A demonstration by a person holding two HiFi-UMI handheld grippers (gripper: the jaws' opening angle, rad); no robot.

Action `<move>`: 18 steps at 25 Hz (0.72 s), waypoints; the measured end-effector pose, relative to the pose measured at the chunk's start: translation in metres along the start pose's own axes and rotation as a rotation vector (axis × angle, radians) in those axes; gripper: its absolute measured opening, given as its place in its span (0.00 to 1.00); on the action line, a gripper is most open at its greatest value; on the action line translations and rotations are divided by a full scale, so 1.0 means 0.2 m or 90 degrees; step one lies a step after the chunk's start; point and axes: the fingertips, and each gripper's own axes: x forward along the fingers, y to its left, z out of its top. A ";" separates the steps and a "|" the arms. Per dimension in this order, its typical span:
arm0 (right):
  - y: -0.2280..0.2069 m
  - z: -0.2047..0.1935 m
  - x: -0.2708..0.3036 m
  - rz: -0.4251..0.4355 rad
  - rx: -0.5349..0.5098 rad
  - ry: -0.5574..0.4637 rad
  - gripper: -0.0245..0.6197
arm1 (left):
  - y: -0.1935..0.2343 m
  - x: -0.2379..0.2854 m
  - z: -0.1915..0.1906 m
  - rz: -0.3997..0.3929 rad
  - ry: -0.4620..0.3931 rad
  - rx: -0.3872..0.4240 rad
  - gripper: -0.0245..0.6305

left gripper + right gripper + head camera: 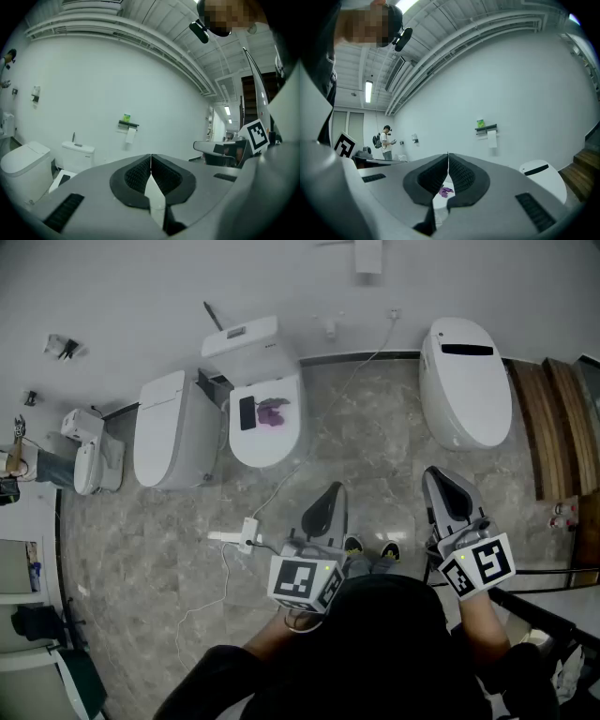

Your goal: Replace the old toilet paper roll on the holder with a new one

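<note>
Facing the far white wall [93, 70], with toilets [173, 442] lined along its foot, the person stands well back from the job. The left gripper [151, 157] and the right gripper [448, 154] are both clenched on nothing. The holder [486, 127] is fixed to that wall above the toilets, and the old roll [492, 138] trails a sheet beneath it, well apart from both grippers. Best, I judge, to step close, square up, and part one gripper's jaws before reaching.

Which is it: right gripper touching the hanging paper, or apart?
Apart. Right gripper view shows the shut gripper well short of the paper on the far wall.
</note>
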 end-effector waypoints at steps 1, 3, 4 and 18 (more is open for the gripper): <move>-0.01 0.00 0.00 -0.001 0.000 0.000 0.07 | 0.01 0.01 0.00 0.002 0.001 0.000 0.07; -0.02 0.00 -0.01 -0.006 0.002 -0.001 0.07 | 0.02 0.01 0.00 0.003 0.002 0.001 0.07; -0.02 0.00 -0.01 -0.009 0.003 -0.001 0.07 | 0.02 0.02 0.00 0.003 0.001 0.000 0.07; 0.04 -0.04 0.13 -0.047 -0.025 0.013 0.07 | 0.23 0.01 0.02 -0.010 -0.003 -0.007 0.07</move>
